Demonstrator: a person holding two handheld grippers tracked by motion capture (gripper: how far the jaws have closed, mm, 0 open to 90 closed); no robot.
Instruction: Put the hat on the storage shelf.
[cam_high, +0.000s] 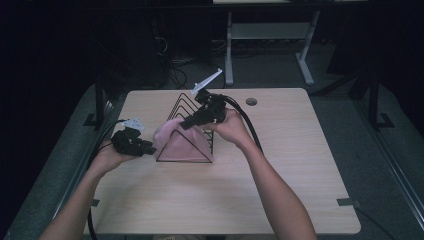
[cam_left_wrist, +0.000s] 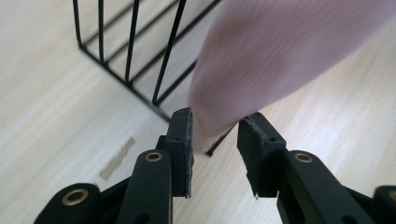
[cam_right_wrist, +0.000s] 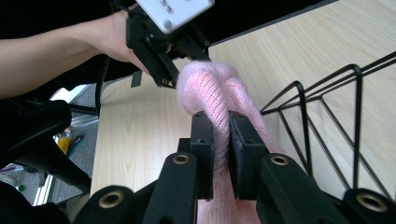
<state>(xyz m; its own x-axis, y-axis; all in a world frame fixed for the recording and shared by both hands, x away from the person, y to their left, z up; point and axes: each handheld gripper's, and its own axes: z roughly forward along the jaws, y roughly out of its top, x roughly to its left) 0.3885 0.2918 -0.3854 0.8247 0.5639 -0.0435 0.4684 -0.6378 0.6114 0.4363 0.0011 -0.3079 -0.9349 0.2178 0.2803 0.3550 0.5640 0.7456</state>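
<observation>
A pink knitted cloth (cam_high: 182, 142) hangs over the front of a black wire rack (cam_high: 187, 107) in the middle of the table. My right gripper (cam_high: 184, 124) comes in from above the rack and is shut on a bunched fold of the cloth (cam_right_wrist: 210, 84), which is pinched between its pads (cam_right_wrist: 222, 126). My left gripper (cam_high: 150, 149) sits at the cloth's left end. In the left gripper view its jaws (cam_left_wrist: 215, 140) stand apart with the blurred tip of the cloth (cam_left_wrist: 280, 56) between them, a gap showing at the right pad. The left gripper (cam_right_wrist: 163, 46) also appears beyond the cloth.
The light wooden table (cam_high: 280, 165) has a round cable hole (cam_high: 251, 101) at the back right. The rack's wires (cam_left_wrist: 130, 46) stand close in front of the left jaws, and a strip of tape (cam_left_wrist: 116, 158) lies on the tabletop. Another desk's frame (cam_high: 270, 30) stands behind.
</observation>
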